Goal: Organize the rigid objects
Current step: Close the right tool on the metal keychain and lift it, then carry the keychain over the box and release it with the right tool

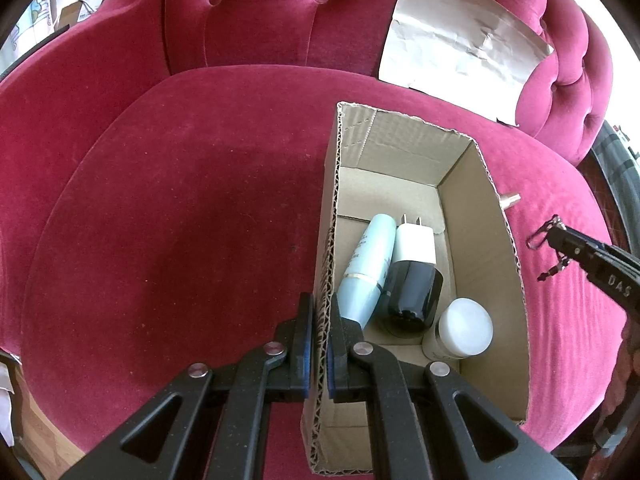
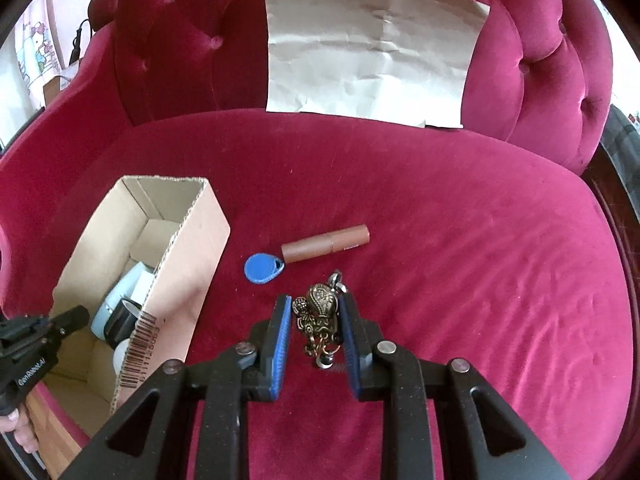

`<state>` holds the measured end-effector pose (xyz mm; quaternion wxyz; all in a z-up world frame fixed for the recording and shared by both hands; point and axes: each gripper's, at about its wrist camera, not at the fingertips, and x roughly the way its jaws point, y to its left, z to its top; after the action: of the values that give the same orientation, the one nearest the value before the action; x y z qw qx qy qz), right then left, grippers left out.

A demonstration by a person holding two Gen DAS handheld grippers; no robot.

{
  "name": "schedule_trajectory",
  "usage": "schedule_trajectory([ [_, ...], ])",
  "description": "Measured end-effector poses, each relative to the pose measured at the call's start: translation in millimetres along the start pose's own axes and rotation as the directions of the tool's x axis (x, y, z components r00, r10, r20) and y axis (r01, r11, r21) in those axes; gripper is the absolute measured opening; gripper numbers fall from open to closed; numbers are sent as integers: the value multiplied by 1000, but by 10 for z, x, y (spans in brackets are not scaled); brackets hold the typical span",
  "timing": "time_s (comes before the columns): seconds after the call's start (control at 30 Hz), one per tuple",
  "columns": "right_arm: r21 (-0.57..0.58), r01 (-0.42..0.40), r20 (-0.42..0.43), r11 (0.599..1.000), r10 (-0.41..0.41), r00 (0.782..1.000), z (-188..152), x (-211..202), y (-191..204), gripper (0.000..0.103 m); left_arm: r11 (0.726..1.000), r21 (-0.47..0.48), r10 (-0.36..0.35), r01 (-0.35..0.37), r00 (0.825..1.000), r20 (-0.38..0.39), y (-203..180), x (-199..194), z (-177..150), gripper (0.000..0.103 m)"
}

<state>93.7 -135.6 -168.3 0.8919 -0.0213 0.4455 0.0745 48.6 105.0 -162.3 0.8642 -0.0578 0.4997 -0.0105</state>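
On the red seat, your right gripper (image 2: 314, 328) brackets the charm (image 2: 320, 314), jaws spread, its length running along them; your left gripper (image 1: 320, 332) pinches the box (image 1: 472, 216) wall.

Key fob (image 2: 262, 267) and tube (image 2: 325, 243) just right of the box (image 2: 192, 264) (keychain (image 2: 320, 312) nearer).

Surface: red velvet armchair seat (image 2: 440, 240), filling most of both views.
Box: open cardboard box (image 2: 192, 264) at lower left in the right wrist view.
Small items, centre: brown tube (image 2: 325, 243), a blue key fob (image 2: 262, 268) just beside its left end, and an ornate brass keychain (image 2: 320, 316) below them.
Paper: creased sheet (image 2: 372, 48) at the top, against the backrest.
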Motion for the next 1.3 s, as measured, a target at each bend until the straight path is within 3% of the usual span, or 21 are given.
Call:
schedule_trajectory([
  [0.83,3,5,91,1000,-5,996,299,-355,29,25,1000,2,4,-4,1000,0,-16,-5,-6,5],
  [1.3,-15,-79,160,997,80,984,457,-507,445,25,1000,3,-4,4,1000,-1,-8,-10,-4,5],
])
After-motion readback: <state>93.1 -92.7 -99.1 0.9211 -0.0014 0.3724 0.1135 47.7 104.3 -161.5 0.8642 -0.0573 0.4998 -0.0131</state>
